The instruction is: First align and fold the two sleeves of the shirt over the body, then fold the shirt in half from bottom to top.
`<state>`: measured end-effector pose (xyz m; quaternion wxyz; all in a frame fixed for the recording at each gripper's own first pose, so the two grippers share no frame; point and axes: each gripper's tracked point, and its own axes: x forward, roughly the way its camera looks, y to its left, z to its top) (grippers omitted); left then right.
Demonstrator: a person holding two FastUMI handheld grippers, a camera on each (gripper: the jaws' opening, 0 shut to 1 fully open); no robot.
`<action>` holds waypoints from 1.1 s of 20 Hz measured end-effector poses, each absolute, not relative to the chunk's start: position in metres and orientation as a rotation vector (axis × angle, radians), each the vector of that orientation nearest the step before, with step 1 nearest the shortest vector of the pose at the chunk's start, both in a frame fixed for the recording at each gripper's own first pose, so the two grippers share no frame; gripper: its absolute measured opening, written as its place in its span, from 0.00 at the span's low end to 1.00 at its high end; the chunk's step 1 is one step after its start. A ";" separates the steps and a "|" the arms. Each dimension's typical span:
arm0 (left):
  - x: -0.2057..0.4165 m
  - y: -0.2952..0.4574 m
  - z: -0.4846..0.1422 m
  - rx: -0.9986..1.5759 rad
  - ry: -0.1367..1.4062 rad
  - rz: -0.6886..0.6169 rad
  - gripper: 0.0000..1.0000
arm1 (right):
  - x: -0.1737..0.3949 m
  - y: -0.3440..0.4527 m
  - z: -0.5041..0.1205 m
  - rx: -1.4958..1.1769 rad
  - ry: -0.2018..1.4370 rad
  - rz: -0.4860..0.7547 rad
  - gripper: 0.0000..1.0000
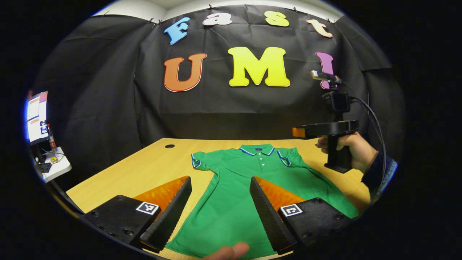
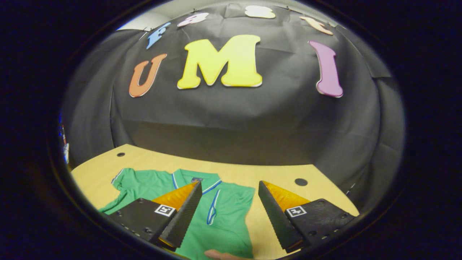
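A green polo shirt (image 1: 231,202) lies flat on the wooden table (image 1: 151,169), collar at the far end. Its left sleeve (image 1: 197,160) is spread out to the side. The other sleeve (image 2: 213,206), edged with a blue and white trim, lies folded in over the chest. My left gripper (image 1: 220,180) hovers open above the lower body of the shirt, nothing between its fingers. A hand holds my right gripper (image 1: 299,132) raised above the shirt's right shoulder. In the right gripper view the right gripper (image 2: 230,185) is open and empty over the shirt's (image 2: 231,224) right edge.
Cable holes are in the table top, one at the far left (image 1: 169,146) and one at the far right (image 2: 300,181). A lit monitor (image 1: 36,115) and a small white side table (image 1: 54,166) stand off the table's left. A thumb (image 1: 227,251) shows at the bottom edge.
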<state>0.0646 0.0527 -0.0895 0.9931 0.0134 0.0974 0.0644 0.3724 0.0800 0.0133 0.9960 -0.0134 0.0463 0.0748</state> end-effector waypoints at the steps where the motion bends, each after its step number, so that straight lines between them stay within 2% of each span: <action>1: 0.066 0.050 -0.094 0.019 0.207 0.129 1.00 | 0.358 0.073 0.024 -0.042 0.057 0.141 0.95; 4: 0.069 0.044 -0.109 -0.007 0.264 0.140 1.00 | 0.311 0.063 0.042 -0.060 -0.013 0.151 0.96; 7: 0.072 0.047 -0.089 0.023 0.216 0.154 1.00 | 0.262 0.041 0.052 -0.111 -0.071 0.120 0.95; 9: 0.084 0.052 -0.077 -0.003 0.208 0.160 1.00 | 0.227 0.034 0.041 -0.081 -0.064 0.116 0.94; 10: 0.093 0.055 -0.070 -0.027 0.215 0.163 1.00 | 0.211 0.033 0.032 -0.064 -0.053 0.133 0.97; 12: 0.117 0.062 -0.051 -0.057 0.222 0.183 1.00 | 0.188 0.023 0.020 -0.050 -0.049 0.139 0.97; 15: 0.163 0.085 -0.022 -0.045 0.219 0.222 1.00 | 0.168 0.007 0.008 -0.079 -0.071 0.117 0.94; 18: 0.215 0.111 -0.019 -0.088 0.254 0.267 1.00 | 0.164 0.003 -0.008 -0.047 -0.050 0.154 0.95; 19: 0.233 0.118 -0.025 -0.109 0.270 0.273 1.00 | 0.164 0.002 -0.011 -0.035 -0.048 0.176 0.98; 22: 0.279 0.139 -0.073 -0.149 0.400 0.293 1.00 | 0.175 -0.014 -0.027 0.000 -0.031 0.177 0.95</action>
